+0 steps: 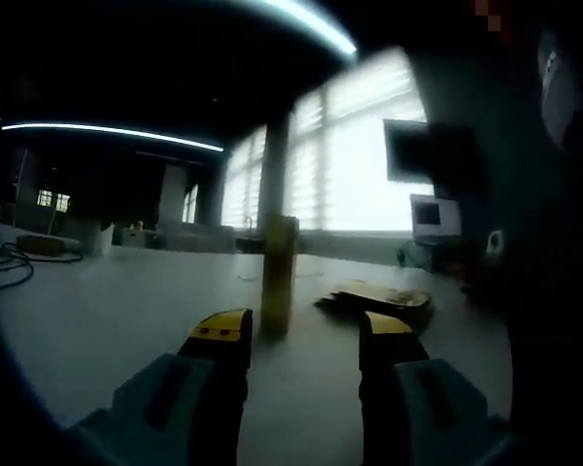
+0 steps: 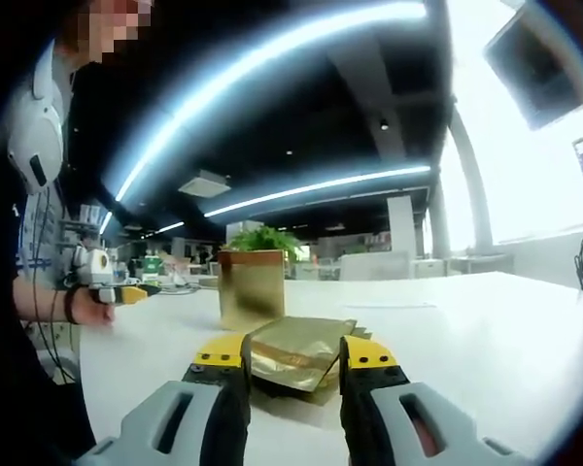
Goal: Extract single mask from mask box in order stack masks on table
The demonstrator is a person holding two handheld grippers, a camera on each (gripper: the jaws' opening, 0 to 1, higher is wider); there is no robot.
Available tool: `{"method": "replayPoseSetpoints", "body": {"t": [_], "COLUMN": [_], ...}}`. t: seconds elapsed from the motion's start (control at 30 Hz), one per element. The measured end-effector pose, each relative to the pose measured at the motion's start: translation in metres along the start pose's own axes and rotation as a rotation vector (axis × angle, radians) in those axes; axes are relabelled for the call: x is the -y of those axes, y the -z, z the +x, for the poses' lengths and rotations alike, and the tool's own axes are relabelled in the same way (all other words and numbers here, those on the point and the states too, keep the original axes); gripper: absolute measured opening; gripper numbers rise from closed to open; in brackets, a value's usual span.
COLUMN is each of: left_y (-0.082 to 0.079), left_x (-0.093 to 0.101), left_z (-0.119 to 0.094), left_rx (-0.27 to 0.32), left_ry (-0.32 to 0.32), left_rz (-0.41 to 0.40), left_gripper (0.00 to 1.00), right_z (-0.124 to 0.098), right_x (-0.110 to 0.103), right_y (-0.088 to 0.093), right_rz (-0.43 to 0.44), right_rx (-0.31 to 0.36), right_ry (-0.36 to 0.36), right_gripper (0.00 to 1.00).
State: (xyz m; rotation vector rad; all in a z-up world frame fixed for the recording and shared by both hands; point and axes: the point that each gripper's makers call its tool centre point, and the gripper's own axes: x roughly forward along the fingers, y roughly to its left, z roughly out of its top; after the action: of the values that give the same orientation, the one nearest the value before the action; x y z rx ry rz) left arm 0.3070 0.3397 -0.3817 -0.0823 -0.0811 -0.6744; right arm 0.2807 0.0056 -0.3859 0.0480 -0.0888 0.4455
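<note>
Gold masks (image 2: 296, 354) lie between the parted right gripper (image 2: 293, 359); left gripper (image 1: 301, 335) gapes empty.

You have a leafy green plant (image 2: 264, 239) behind the box. A monitor (image 1: 435, 216) stands by your bright windows (image 1: 355, 160), and cables (image 1: 8, 260) lie on the worktop's (image 1: 107, 311) far edge.

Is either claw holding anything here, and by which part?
Nothing held. The left claw is open over bare table; the right claw is open, straddling the gold packets.
</note>
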Motion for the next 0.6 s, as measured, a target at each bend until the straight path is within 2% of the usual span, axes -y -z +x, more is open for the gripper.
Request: {"method": "replayPoseSetpoints", "body": {"t": [0.6], "left_y": [-0.0015], "left_x": [0.0020], "left_z": [-0.0007], "left_rx": [0.005], "left_ry": [0.004], "left_rz": [0.003], "left_gripper": [0.36], "right_z": [0.0012], "right_x": [-0.0003], "right_y": [0.0015], "right_rz": [-0.003], "right_rx": [-0.008], "right_ry": [-0.001], "right_gripper": [0.32]}}
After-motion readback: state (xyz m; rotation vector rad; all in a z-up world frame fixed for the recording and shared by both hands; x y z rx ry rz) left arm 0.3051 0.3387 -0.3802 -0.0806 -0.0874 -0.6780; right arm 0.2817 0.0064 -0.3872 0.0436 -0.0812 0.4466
